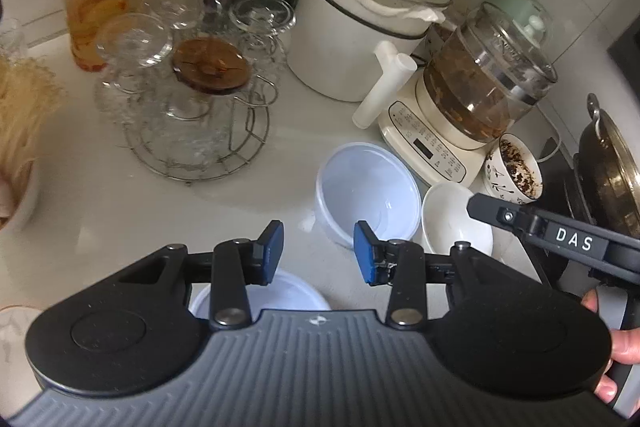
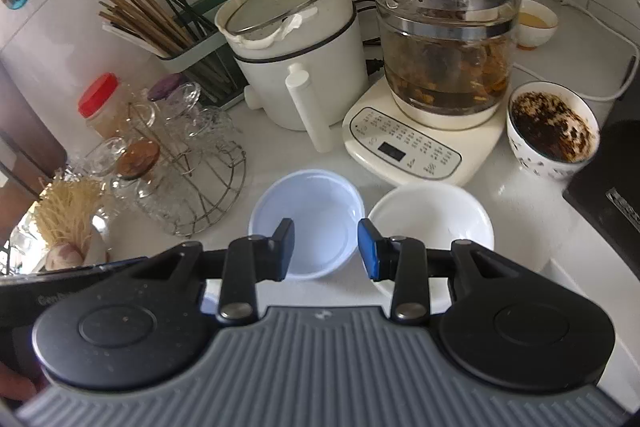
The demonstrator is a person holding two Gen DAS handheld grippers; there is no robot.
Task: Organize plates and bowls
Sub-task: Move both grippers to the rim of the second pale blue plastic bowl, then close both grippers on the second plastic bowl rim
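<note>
Your left gripper (image 1: 319, 251) is empty: jaws apart, blue pads touching nothing, only counter showing in the gap. Your right gripper (image 2: 326, 249) is the same, parted with nothing clamped; in the right wrist view the pale blue bowl (image 2: 306, 223) shows through the gap but the pads don't press on it.

Where the pieces sit: the pale blue bowl stands upright at lower centre of the right wrist view, and the white bowl (image 2: 430, 223) is just beside it on its right. I can't tell whether their rims touch. Both look empty. In the left wrist view the same pair is right of centre, just past the right fingertip, with the right gripper's arm reaching in over the white bowl from the right edge. Below the left fingers in that view there's a second pale blue round piece (image 1: 298, 293), mostly hidden by the gripper body; plate, lid or bowl, can't tell. A patterned bowl (image 2: 554, 131) with dark residue sits at right of the right wrist view beside the kettle base (image 2: 404, 151), apart from the others. A small bowl (image 2: 534, 23) with something yellowish is at upper right.

Progress, as a judgement: early. Nothing is stacked, and the two clean bowls are only side by side. Still left: nest or group those two, deal with the hidden blue piece, and decide on the dirty bowl.
</note>
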